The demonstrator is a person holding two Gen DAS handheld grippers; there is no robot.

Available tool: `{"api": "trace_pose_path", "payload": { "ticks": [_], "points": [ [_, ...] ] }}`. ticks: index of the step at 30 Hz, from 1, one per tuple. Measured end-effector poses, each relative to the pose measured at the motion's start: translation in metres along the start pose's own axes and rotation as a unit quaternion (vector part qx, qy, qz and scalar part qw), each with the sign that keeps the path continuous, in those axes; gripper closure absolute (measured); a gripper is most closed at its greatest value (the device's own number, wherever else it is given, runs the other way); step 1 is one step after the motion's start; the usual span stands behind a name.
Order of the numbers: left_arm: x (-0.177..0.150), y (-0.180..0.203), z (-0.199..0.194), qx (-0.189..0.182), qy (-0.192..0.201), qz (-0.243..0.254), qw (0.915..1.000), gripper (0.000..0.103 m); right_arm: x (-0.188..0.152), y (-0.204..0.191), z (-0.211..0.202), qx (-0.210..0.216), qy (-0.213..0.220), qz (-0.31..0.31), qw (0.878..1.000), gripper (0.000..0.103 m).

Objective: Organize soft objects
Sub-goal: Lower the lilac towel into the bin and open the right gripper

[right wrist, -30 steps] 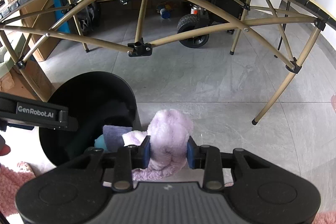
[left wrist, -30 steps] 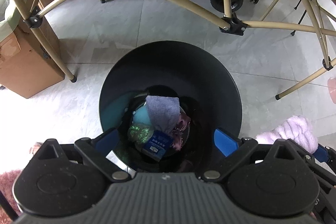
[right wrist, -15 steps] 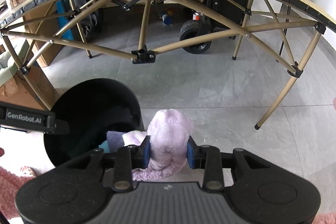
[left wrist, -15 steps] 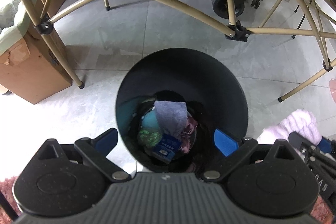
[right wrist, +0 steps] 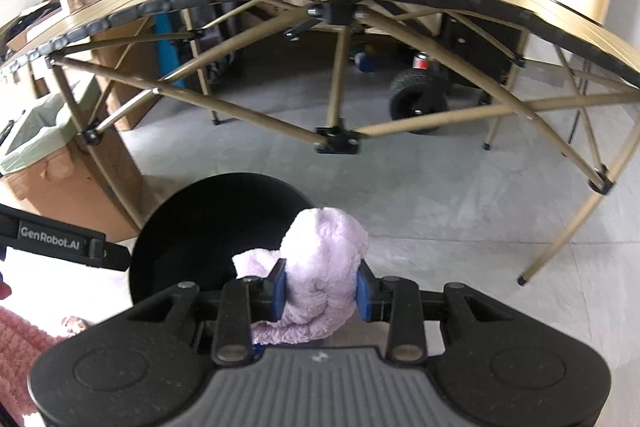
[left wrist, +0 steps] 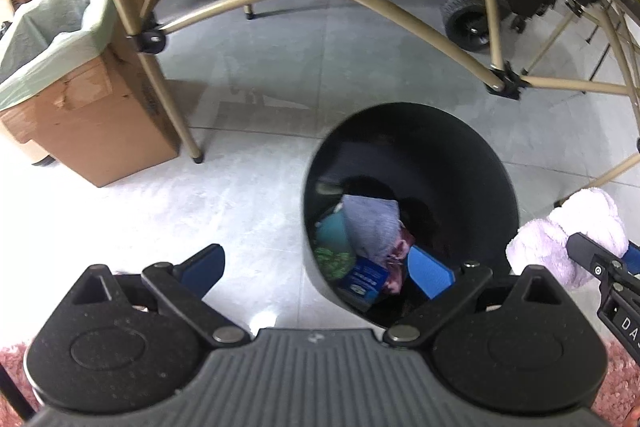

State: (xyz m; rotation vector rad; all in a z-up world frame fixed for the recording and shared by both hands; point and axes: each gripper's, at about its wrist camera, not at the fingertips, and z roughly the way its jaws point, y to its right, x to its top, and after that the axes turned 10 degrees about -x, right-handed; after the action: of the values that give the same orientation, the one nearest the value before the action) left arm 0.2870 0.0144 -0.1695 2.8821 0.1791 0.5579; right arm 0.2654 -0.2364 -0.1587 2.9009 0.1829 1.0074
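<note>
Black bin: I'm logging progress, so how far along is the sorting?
Done: several soft items already lie in the black bin. In hand: the right gripper clamps a lilac plush beside the rim. Left: dropping it in. The left gripper is open, empty.

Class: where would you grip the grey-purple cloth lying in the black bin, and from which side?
Grip the cloth at its raised upper fold, coming straight down through the bin mouth; it lies on top of the pile, and the tall walls block any sideways approach.
</note>
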Motion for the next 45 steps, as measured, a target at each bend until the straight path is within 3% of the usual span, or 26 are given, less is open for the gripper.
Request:
{"api": "trace_pose_path", "payload": {
  "ticks": [20, 29, 45],
  "points": [
    [0.002, -0.035, 0.002, 0.058, 0.007, -0.025, 0.998, 0.003, 0.031, -0.08, 0.056, 0.049, -0.037, -0.077, 0.995, 0.07],
    [0.001, -0.036, 0.004, 0.071, 0.006, -0.02, 0.9973, 0.003, 0.019, -0.094, 0.071, 0.034, -0.051, -0.098, 0.993, 0.069],
    [0.0, -0.033, 0.009, 0.074, 0.002, -0.014, 0.9971, 0.003, 0.012, -0.089, 0.083, 0.032, -0.07, -0.084, 0.994, 0.066]
  ]
}}
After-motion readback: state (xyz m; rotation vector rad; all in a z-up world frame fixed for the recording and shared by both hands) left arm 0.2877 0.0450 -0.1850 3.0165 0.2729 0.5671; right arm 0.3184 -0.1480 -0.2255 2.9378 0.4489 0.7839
